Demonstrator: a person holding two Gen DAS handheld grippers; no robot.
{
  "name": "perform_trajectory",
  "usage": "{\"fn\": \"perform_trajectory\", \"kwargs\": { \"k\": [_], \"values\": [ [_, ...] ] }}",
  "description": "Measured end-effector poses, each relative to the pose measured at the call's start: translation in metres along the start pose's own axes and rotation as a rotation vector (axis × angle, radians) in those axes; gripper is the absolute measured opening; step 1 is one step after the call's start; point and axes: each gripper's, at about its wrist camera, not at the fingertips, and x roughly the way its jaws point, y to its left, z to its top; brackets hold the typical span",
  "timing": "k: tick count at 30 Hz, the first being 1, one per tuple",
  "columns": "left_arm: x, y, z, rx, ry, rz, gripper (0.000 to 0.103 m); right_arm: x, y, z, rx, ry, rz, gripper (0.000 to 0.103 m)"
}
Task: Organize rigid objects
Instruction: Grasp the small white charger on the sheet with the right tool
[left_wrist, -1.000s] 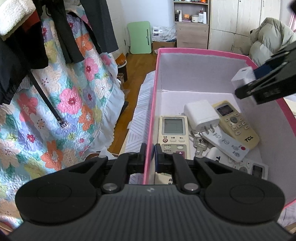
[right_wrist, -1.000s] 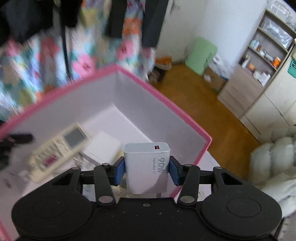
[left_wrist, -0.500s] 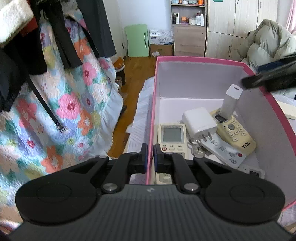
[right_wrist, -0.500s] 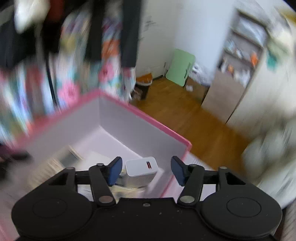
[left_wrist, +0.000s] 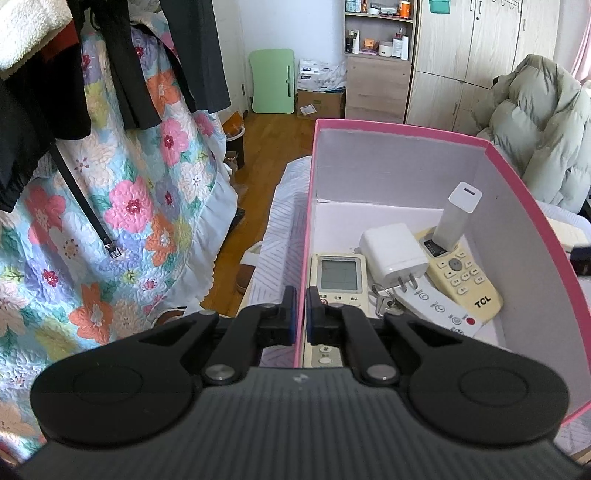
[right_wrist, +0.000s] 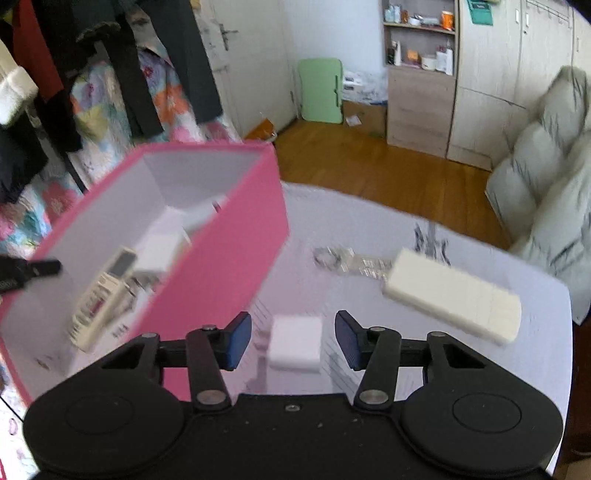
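Note:
My left gripper (left_wrist: 301, 321) is shut on the near left wall of the pink box (left_wrist: 517, 177). Inside the box a white charger (left_wrist: 458, 218) stands tilted against the right wall, on a cream TCL remote (left_wrist: 465, 280). Beside them lie a second white charger (left_wrist: 393, 253), a grey remote with a screen (left_wrist: 338, 277), a flat white remote (left_wrist: 443, 310) and keys (left_wrist: 384, 299). My right gripper (right_wrist: 293, 332) is outside the box (right_wrist: 221, 236), over the table. Its jaws are apart and closing, with a small white charger (right_wrist: 295, 343) on the table between them, untouched.
A long cream remote (right_wrist: 454, 299) and a key ring with a strip (right_wrist: 347, 262) lie on the white-covered table (right_wrist: 406, 229) to the right of the box. A floral quilt (left_wrist: 129, 206) and dark clothes hang at left. A padded coat (left_wrist: 543, 122) sits at right.
My right gripper opened and dropped the white charger into the box, then swung right, out over the table to another small charger. My left gripper kept its hold on the box wall.

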Motion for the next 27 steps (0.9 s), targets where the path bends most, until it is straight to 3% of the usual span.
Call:
{"fn": "perform_trajectory", "kwargs": {
  "k": [5,8,11,13,14,22,27],
  "values": [
    [0.000,0.001,0.000,-0.010,0.003,-0.011,0.004,0.022,-0.009,-0.012,0.045,0.037,0.031,0.056],
    [0.000,0.002,0.000,-0.005,0.002,-0.010,0.004,0.036,0.002,-0.012,-0.006,0.039,0.035,0.059],
    [0.001,0.002,-0.001,0.000,0.004,-0.007,0.004,0.048,0.011,-0.015,-0.079,0.014,-0.036,0.068],
    [0.001,0.002,-0.001,-0.001,0.005,-0.010,0.004,0.051,0.014,-0.020,-0.120,-0.016,-0.062,0.067],
    [0.001,0.001,-0.002,0.000,0.006,-0.010,0.004,0.051,0.013,-0.022,-0.122,-0.018,-0.053,0.059],
    [0.004,0.002,-0.004,-0.005,0.015,-0.014,0.004,0.022,0.002,-0.014,-0.032,-0.079,-0.027,0.058],
    [0.003,0.002,-0.003,-0.004,0.015,-0.012,0.004,-0.022,0.019,0.007,-0.056,-0.182,0.031,0.059]
  ]
}}
